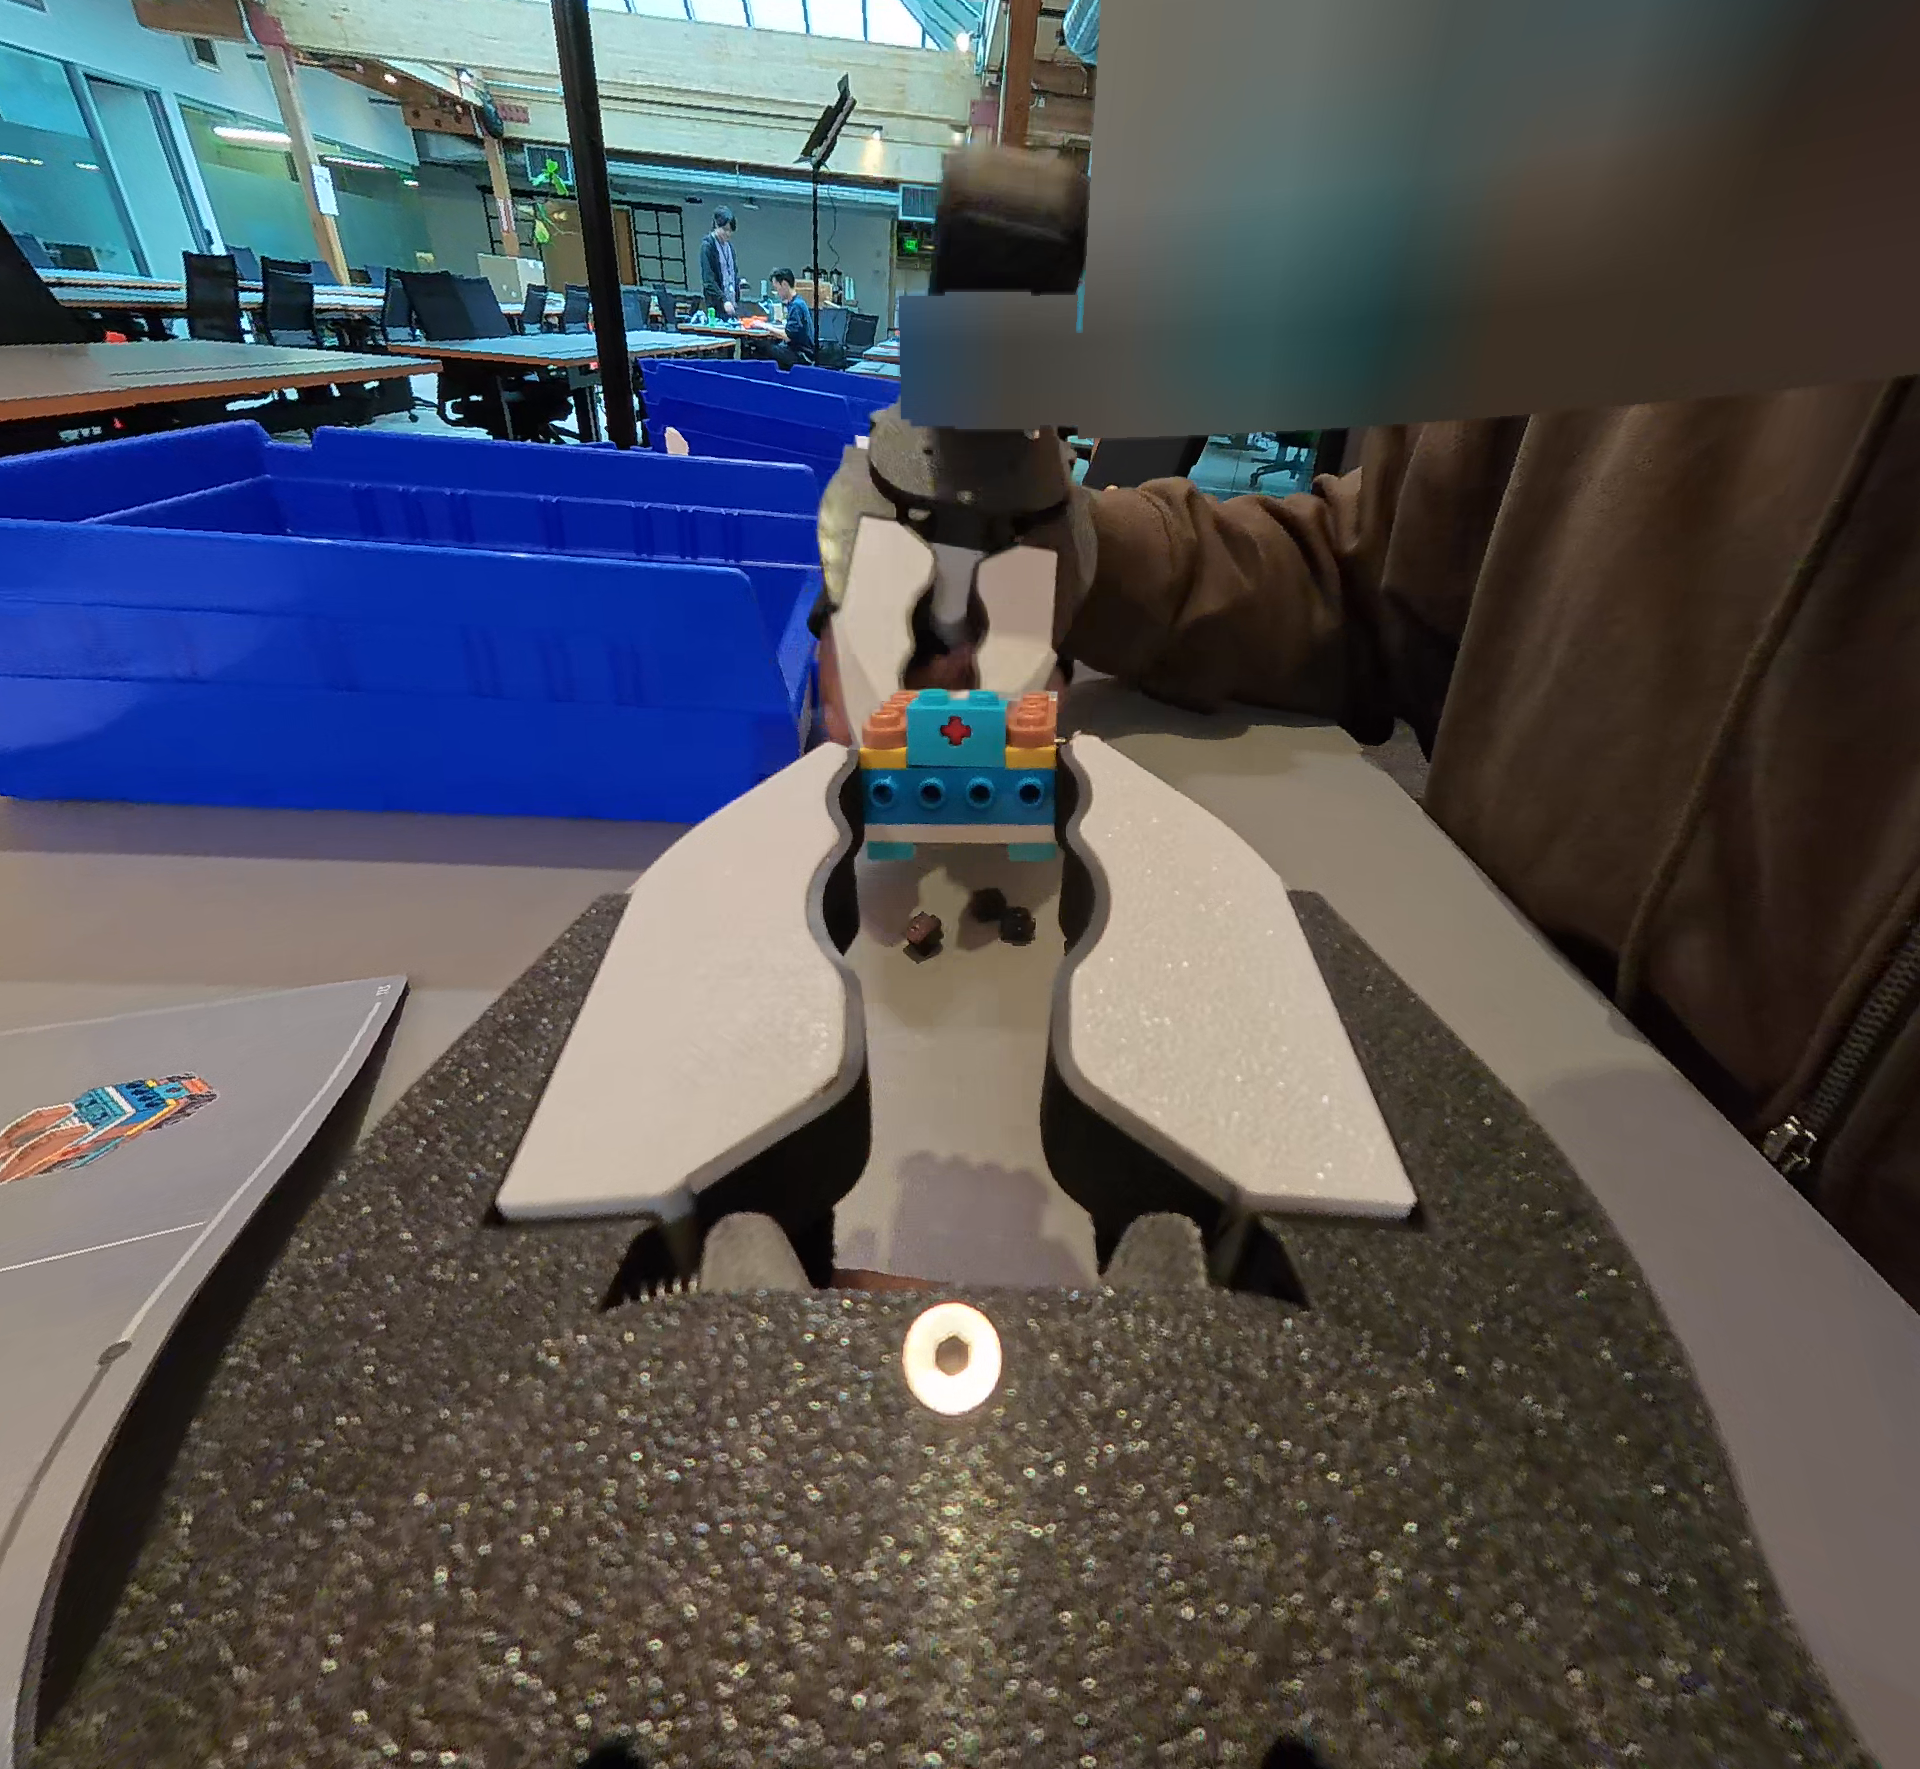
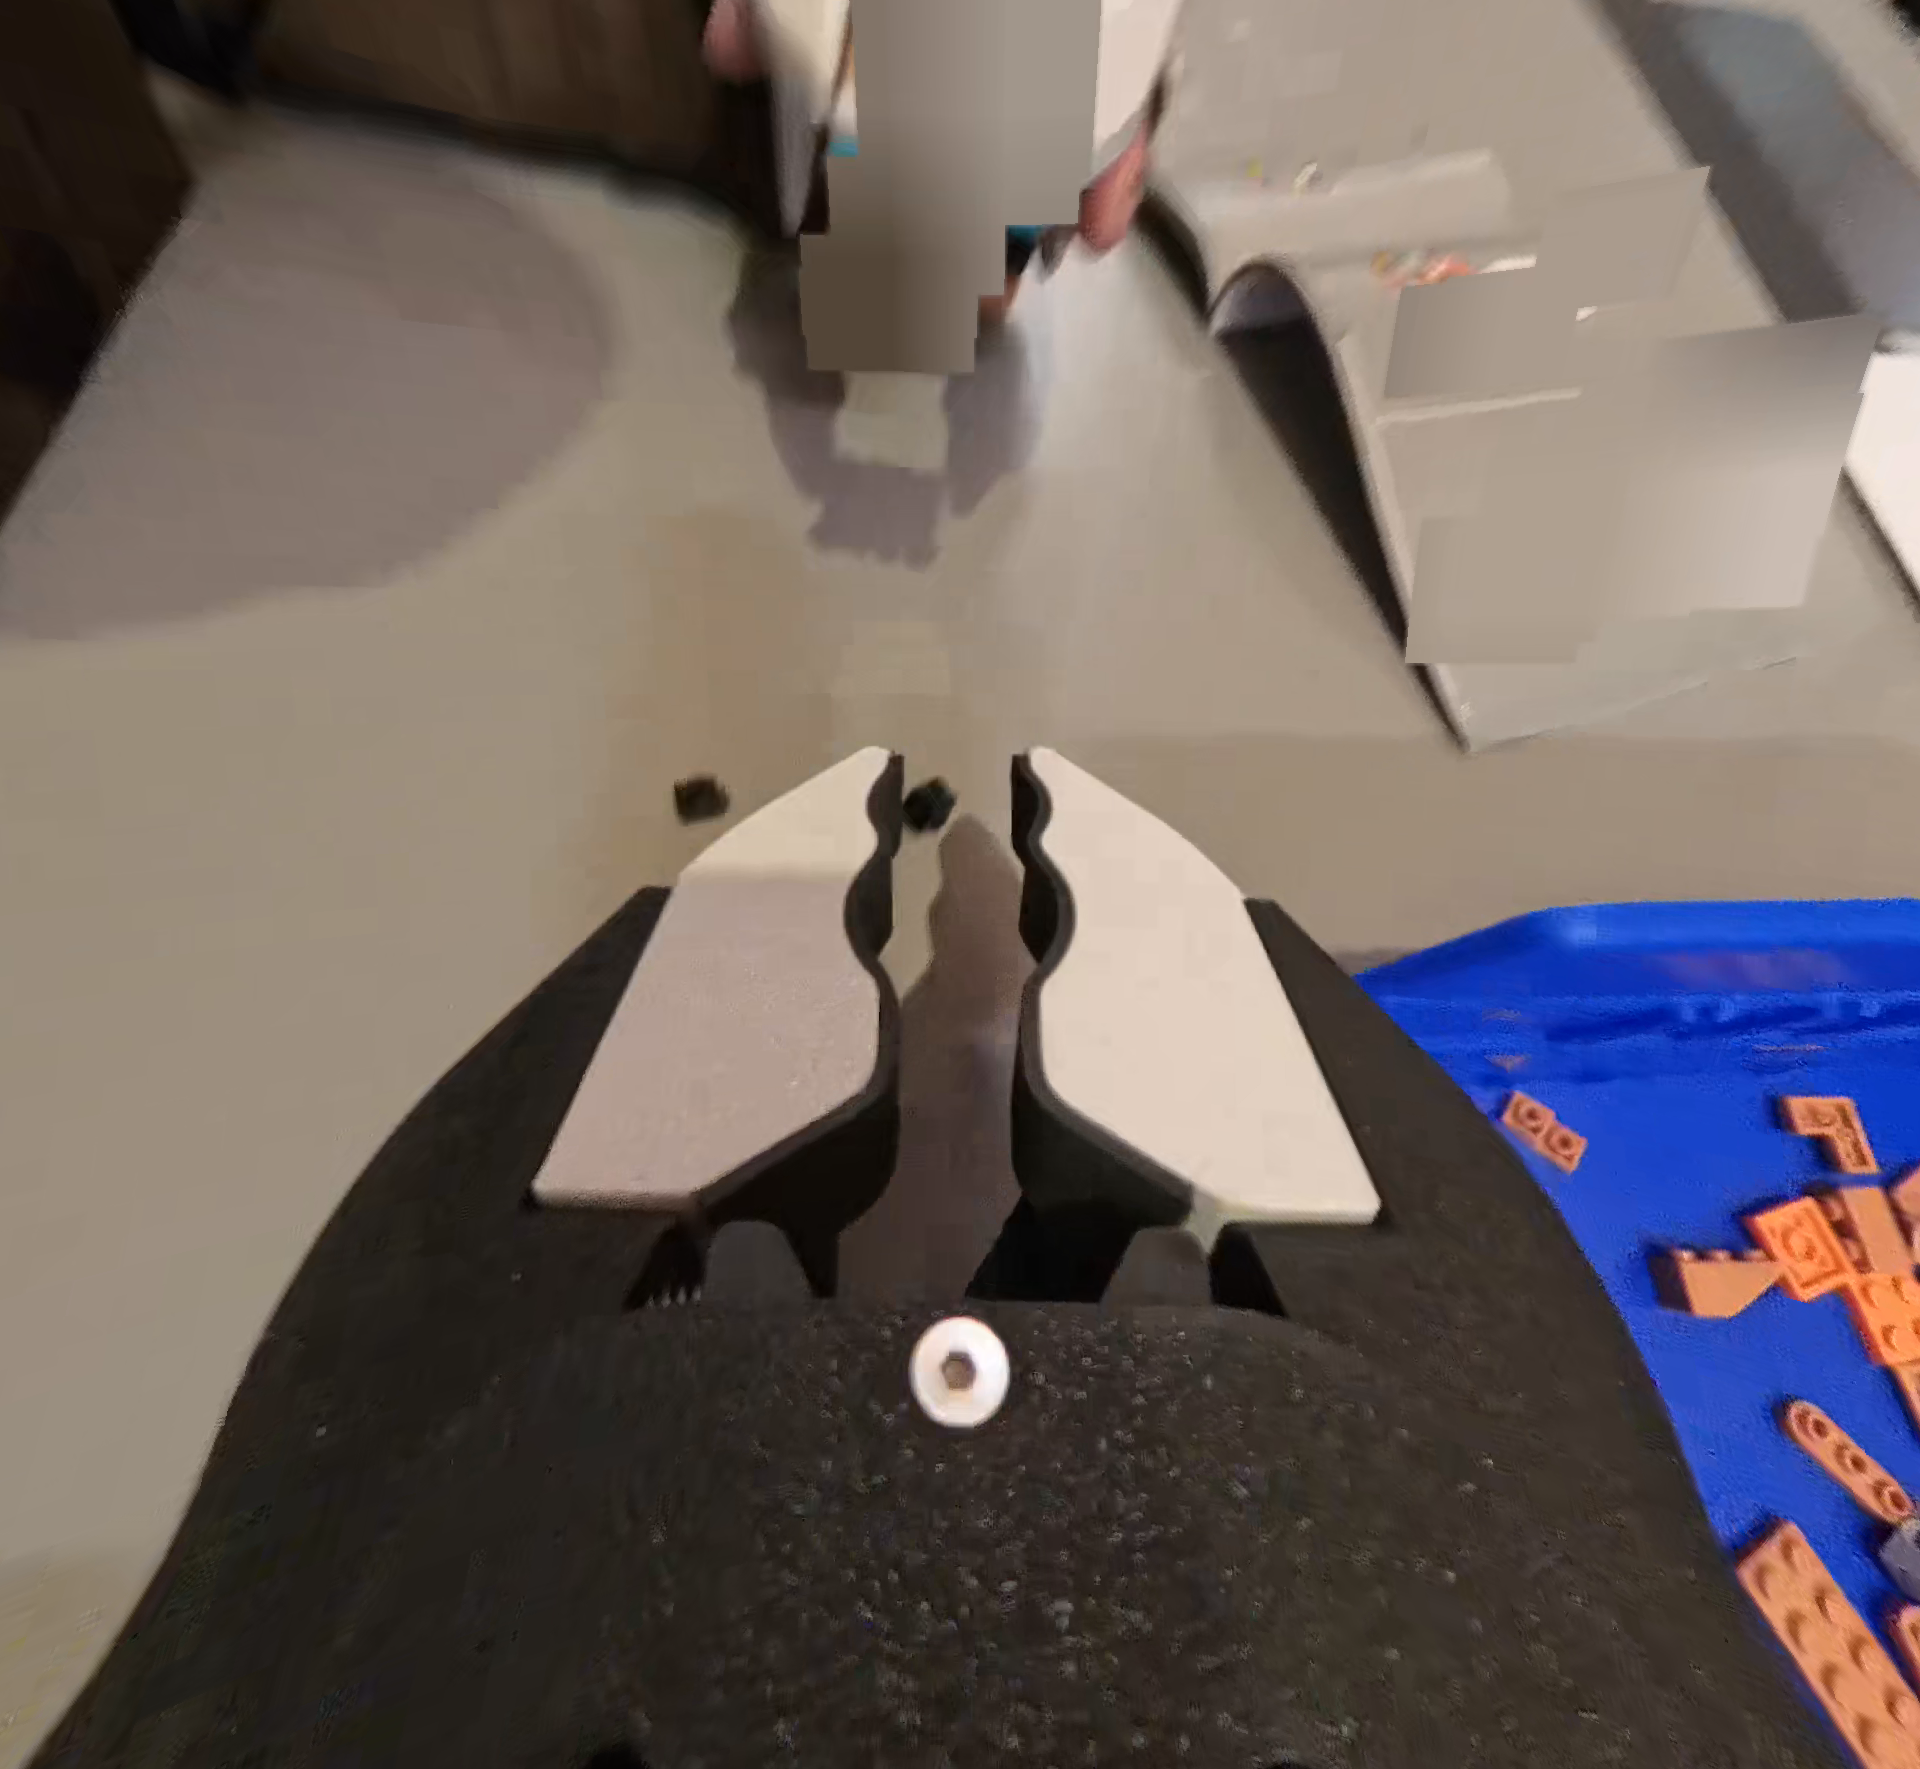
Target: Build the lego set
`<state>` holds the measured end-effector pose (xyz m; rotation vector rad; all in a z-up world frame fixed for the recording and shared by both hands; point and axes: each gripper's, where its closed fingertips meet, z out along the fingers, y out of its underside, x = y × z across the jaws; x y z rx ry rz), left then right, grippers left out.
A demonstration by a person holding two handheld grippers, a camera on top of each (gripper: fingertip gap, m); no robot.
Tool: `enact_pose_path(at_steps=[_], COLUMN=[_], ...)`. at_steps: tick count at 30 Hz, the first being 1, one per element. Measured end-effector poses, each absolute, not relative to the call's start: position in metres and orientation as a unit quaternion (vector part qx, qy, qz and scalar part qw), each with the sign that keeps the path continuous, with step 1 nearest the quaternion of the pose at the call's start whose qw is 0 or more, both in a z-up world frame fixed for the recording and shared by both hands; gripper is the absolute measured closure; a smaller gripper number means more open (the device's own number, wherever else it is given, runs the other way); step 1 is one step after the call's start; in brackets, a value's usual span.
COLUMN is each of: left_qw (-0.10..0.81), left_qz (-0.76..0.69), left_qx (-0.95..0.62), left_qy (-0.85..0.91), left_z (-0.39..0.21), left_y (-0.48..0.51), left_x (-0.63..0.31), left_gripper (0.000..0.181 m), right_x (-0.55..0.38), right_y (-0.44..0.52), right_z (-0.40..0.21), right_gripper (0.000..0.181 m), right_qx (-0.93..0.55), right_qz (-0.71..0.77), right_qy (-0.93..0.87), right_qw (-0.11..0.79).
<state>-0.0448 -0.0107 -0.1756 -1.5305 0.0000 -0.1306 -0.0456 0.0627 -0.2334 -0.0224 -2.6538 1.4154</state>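
My left gripper (image 1: pixel 961 784) is shut on a small lego assembly (image 1: pixel 956 789) and holds it just above the grey table. The assembly has a blue brick with holes, a yellow layer, orange bricks and a turquoise brick with a red cross on top. My right gripper (image 2: pixel 956 763) is slightly open and empty, low over the table. A small black piece (image 2: pixel 928 803) lies at its fingertips and another black piece (image 2: pixel 698 797) lies to the left. In the left wrist view the right gripper (image 1: pixel 951 654) points down just behind the assembly, with small dark pieces (image 1: pixel 920 932) on the table below.
Blue bins (image 1: pixel 364 659) stand at the left in the left wrist view. A blue bin (image 2: pixel 1558 1044) with several orange lego pieces (image 2: pixel 1808 1252) is beside my right gripper. An open instruction booklet (image 2: pixel 1299 389) lies ahead; it also shows in the left wrist view (image 1: pixel 156 1200). A person's brown sleeve (image 1: pixel 1299 576) is behind. One gripper's finger ends stand about 10 cm off the other's. From the right gripper's tips to the small black piece (image 2: pixel 928 803) is close to 5 cm. It turns up in the left wrist view (image 1: pixel 920 942) as well.
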Motion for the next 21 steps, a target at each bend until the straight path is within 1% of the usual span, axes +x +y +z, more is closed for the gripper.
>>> enact_pose_path(at_steps=[3,10,13,21], left_qw=[0.718,0.717,0.717,0.716], left_qz=[-0.059,-0.058,-0.058,-0.057], left_qx=[-0.693,-0.695,-0.695,-0.696], left_qy=[0.001,0.003,0.003,0.004], left_z=[-0.176,-0.176,-0.177,-0.177], left_y=[-0.01,-0.01,-0.01,-0.01], left_x=[-0.044,-0.044,-0.044,-0.043], left_gripper=[0.146,0.146,0.146,0.146], right_x=[-0.032,-0.024,-0.028,-0.026], right_y=[0.068,0.069,0.069,0.067], right_z=[-0.253,-0.269,-0.273,-0.275], right_gripper=[0.162,0.164,0.167,0.167], right_qx=[0.032,0.043,0.035,0.029], right_qz=[0.428,0.396,0.387,0.386], right_qy=[-0.902,-0.917,-0.92,-0.921], right_qw=[0.057,0.037,0.047,0.037])
